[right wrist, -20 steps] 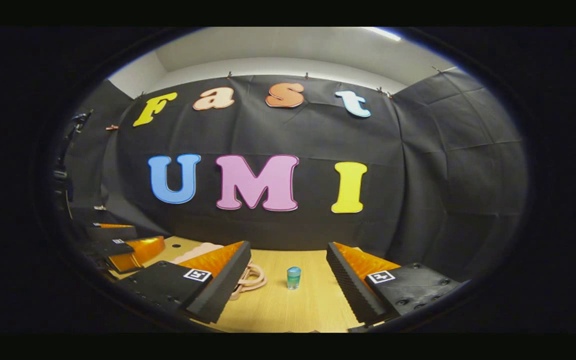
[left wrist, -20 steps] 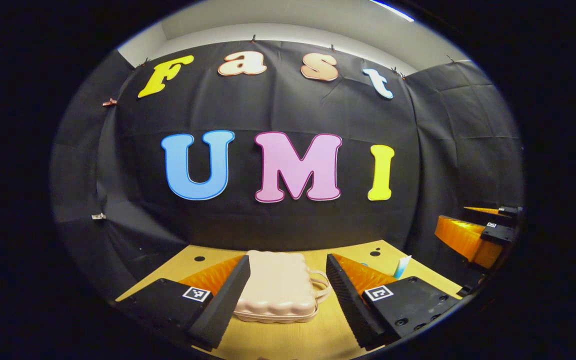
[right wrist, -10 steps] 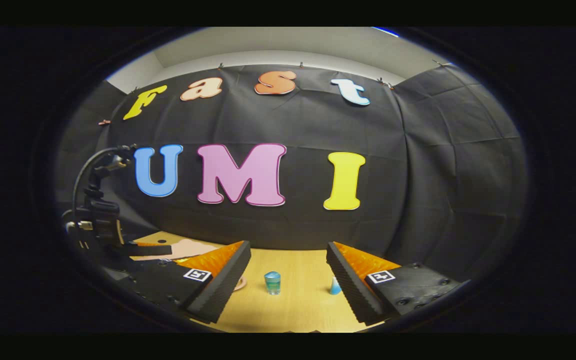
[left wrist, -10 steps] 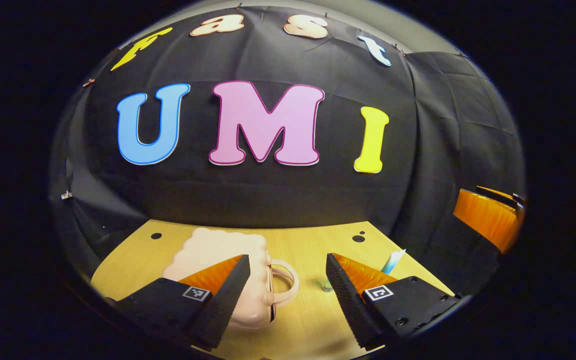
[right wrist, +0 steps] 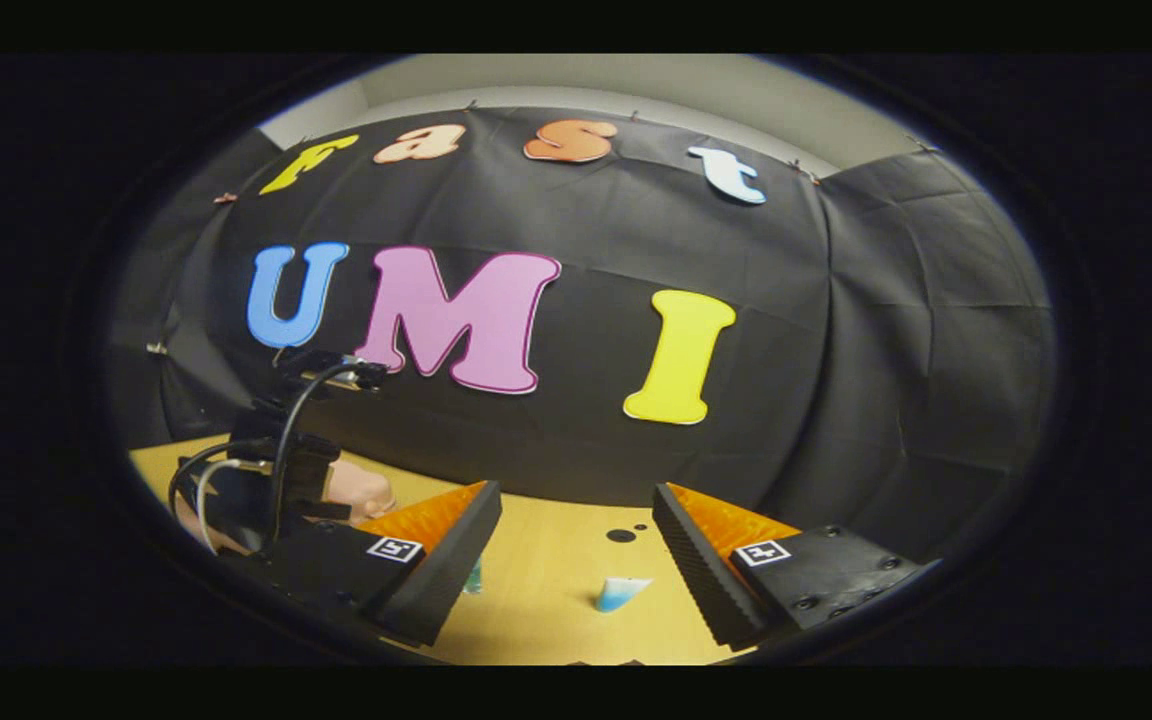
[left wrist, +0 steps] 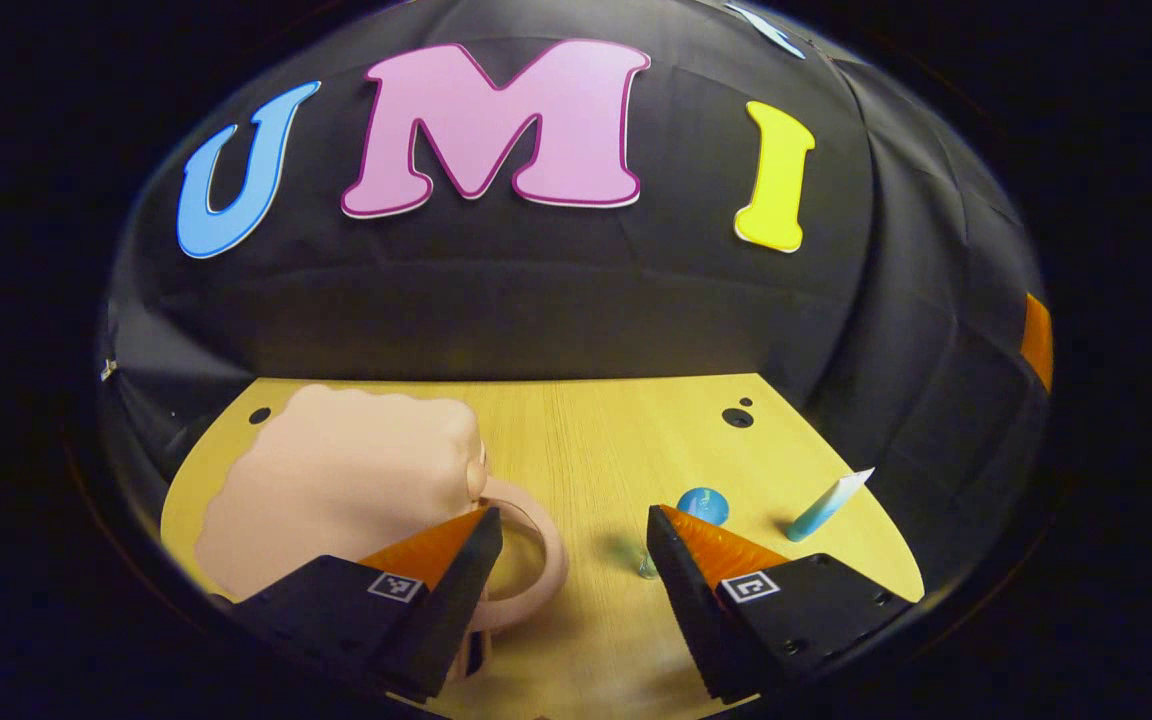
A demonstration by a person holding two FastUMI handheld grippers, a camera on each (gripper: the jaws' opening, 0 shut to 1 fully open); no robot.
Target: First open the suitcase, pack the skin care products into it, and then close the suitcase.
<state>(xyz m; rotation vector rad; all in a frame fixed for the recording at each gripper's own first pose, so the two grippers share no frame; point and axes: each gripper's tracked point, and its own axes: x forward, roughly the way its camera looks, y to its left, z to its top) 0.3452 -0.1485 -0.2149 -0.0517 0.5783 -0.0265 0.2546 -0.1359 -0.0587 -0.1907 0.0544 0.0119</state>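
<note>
A closed pink suitcase (left wrist: pixel 336 485) lies flat on the left of the wooden table (left wrist: pixel 596 430), its loop handle (left wrist: pixel 541 560) pointing right. My left gripper (left wrist: pixel 571 590) hovers open just above the handle, its left finger overlapping the loop. A round blue jar (left wrist: pixel 703 503), a small teal bottle (left wrist: pixel 644 562) and a blue-and-white tube (left wrist: pixel 826 505) sit to the right. In the right gripper view, my right gripper (right wrist: pixel 576 585) is open over the table, with the tube (right wrist: pixel 621 592) lying ahead between its fingers and the teal bottle (right wrist: pixel 474 578) half hidden behind its left finger.
The left gripper's body with its cables (right wrist: pixel 276 470) stands over the suitcase (right wrist: pixel 361 490) in the right gripper view. The table has small dark holes (left wrist: pixel 736 417) near its far edge. The black cloth wall closes in right behind the table.
The left gripper has tipped down and moved forward, closing in on the suitcase handle. The right gripper has swung right, so the tube now lies between its fingers instead of the teal bottle.
</note>
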